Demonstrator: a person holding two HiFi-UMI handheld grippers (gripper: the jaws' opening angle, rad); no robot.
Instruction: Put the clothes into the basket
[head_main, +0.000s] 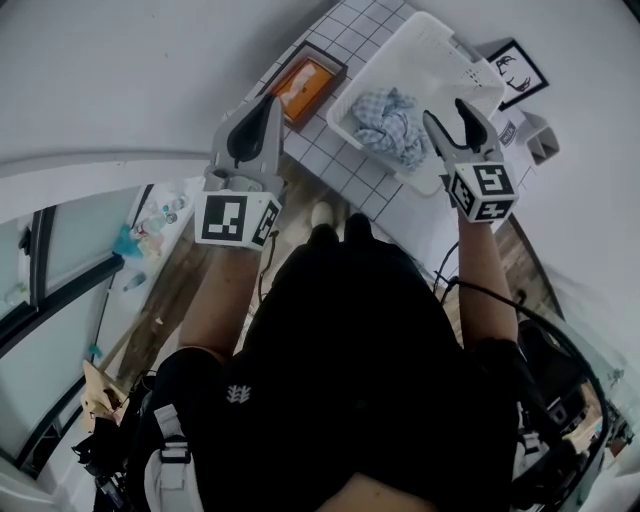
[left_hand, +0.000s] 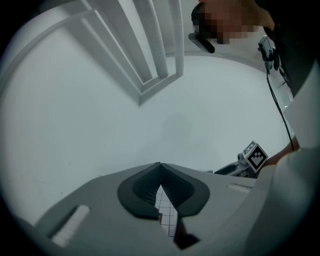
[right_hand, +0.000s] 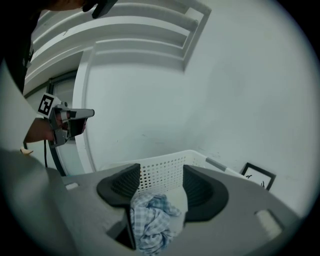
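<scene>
A white perforated basket (head_main: 420, 30) stands on the tiled table (head_main: 340, 165), and a crumpled blue checked cloth (head_main: 392, 122) lies inside it. My right gripper (head_main: 447, 112) hovers over the basket's near right side. Its jaws stand apart, and in the right gripper view the cloth (right_hand: 152, 220) shows below the gap, in front of the basket wall (right_hand: 200, 156); the pads do not press on it. My left gripper (head_main: 270, 100) is held up to the left of the basket. In the left gripper view its tips (left_hand: 160, 165) meet with nothing between them.
An orange-lined brown tray (head_main: 303, 85) sits on the table left of the basket. A framed picture (head_main: 517, 70) leans against the wall behind the basket's right end. The table's near edge runs just in front of the person's feet.
</scene>
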